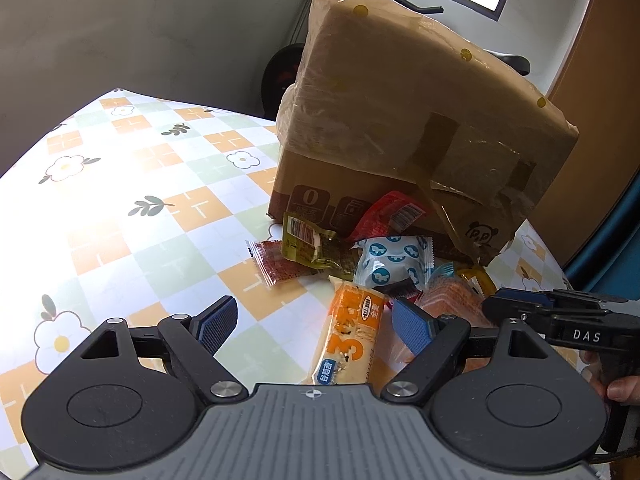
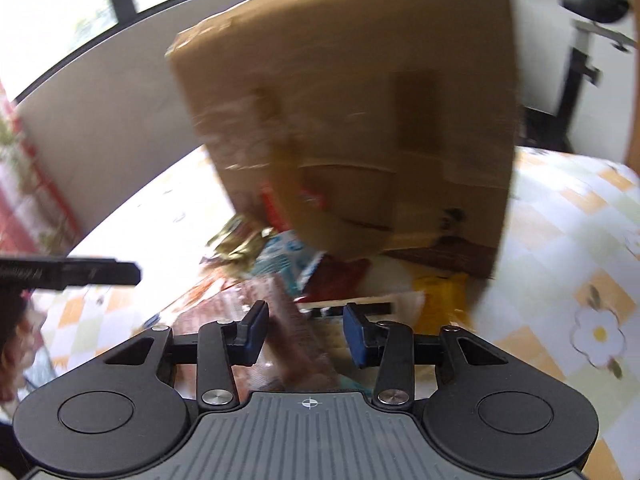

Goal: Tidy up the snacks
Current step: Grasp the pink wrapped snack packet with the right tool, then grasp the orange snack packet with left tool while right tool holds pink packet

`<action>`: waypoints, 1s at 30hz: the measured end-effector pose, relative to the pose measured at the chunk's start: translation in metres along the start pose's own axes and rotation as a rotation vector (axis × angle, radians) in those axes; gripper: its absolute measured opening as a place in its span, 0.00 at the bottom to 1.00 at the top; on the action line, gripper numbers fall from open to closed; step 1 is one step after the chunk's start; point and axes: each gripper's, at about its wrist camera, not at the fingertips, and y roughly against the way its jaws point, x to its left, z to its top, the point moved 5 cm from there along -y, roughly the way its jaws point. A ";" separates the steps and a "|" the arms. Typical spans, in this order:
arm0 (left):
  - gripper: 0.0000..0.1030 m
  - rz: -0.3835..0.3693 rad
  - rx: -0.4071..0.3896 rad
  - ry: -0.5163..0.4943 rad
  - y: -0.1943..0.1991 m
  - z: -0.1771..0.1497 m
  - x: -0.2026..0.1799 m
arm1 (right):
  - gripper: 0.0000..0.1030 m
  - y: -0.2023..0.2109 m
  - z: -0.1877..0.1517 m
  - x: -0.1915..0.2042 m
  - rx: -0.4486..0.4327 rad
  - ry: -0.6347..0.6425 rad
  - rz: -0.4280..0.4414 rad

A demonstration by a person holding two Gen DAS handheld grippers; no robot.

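Observation:
A heap of snack packets lies on the flowered tablecloth (image 1: pixel 120 200) against a taped cardboard box (image 1: pixel 400 120). My left gripper (image 1: pixel 314 322) is open, and an orange-and-white snack bar (image 1: pixel 352 336) lies on the cloth between its fingers without touching the pads. My right gripper (image 2: pixel 306 334) has its jaws narrowed around a reddish clear packet (image 2: pixel 288 320). That view is blurred, so whether the pads press on the packet is unclear. From the left wrist the right gripper (image 1: pixel 496 306) shows at the orange-red packet (image 1: pixel 452 300).
The heap holds a blue-and-white packet (image 1: pixel 394 264), a green-gold packet (image 1: pixel 308 240), a red packet (image 1: pixel 388 212), an orange sachet (image 1: pixel 276 264) and a yellow one (image 2: pixel 440 288). The box (image 2: pixel 360 120) stands close behind. Bare cloth spreads left. A hand (image 1: pixel 622 390) holds the right gripper.

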 end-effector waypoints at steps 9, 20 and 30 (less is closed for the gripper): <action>0.83 0.000 0.003 0.015 0.000 0.000 0.003 | 0.63 -0.009 0.001 0.046 0.062 0.280 0.030; 0.83 0.008 -0.003 0.032 0.002 -0.001 0.006 | 0.71 -0.045 -0.027 0.090 0.188 0.569 -0.012; 0.83 0.010 0.008 0.025 -0.004 -0.002 0.002 | 0.66 -0.001 -0.002 0.035 0.023 0.163 -0.031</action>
